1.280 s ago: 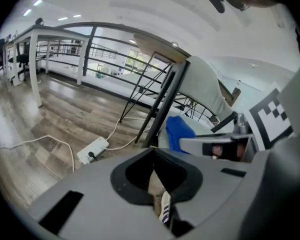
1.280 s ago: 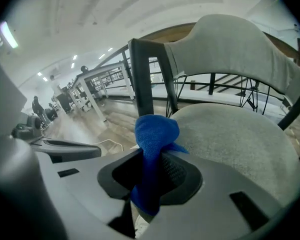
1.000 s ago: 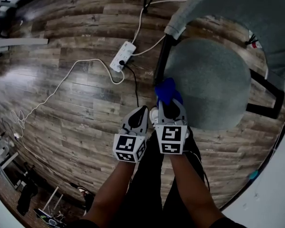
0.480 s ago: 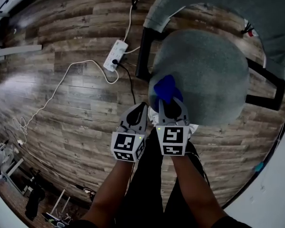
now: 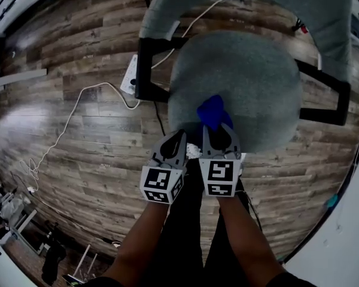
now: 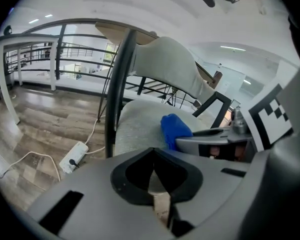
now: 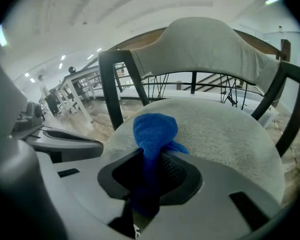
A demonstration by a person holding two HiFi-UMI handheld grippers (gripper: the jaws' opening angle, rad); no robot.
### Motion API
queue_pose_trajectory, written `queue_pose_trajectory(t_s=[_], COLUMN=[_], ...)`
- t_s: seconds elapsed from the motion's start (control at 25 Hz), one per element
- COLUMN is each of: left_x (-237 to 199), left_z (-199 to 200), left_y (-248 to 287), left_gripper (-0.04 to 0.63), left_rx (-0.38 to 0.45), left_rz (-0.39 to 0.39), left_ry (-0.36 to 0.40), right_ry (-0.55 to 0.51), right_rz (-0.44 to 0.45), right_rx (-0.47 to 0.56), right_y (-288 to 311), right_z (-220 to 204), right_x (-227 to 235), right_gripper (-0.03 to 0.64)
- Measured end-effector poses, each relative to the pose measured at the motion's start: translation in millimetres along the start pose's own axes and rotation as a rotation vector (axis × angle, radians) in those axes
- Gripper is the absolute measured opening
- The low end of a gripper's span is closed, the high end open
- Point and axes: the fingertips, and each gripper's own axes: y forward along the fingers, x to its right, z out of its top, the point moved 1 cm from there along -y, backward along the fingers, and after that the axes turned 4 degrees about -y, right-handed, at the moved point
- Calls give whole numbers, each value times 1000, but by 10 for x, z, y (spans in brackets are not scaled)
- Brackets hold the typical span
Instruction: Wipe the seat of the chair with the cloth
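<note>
1. The cloth is bright blue and nubby, bunched into a rounded lump. Its tail is drawn down between the fingers of the right gripper, which pinch it tight.
2. The lump rests on the grey seat of the chair, near the rim at about 7 o'clock in the head view (the rim nearest the person).
3. The left gripper sits just beside the right one, at its 9 o'clock. Its fingers are pressed together with nothing between them, and it hangs over the wooden floor, off the seat's edge.
4. From the cloth, bare seat fabric runs open toward 12 and 2 o'clock.
5. The padded backrest curves around the seat from 11 to 3 o'clock. Black frame bars flank the seat at 9 and 3 o'clock.
6. On the floor at the seat's 9 o'clock lies a white power strip, partly behind the frame. Its white cable trails off toward 8 o'clock.
</note>
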Motion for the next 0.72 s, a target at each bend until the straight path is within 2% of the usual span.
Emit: queue_pose_trajectory(t_s=[0.48,0.72], left_x=[481,693], left_z=[-52,-44], left_y=[176,270], left_gripper=[8,8], left_rx=[-40,-34], left_rz=[-56,-83], left_ry=[56,32], right_ry=[64,85], right_rz=[-76,-108], right_rx=[8,11], right_y=[-248,-371], right_z=[-187,-291], right_x=[491,752], right_gripper=[94,94])
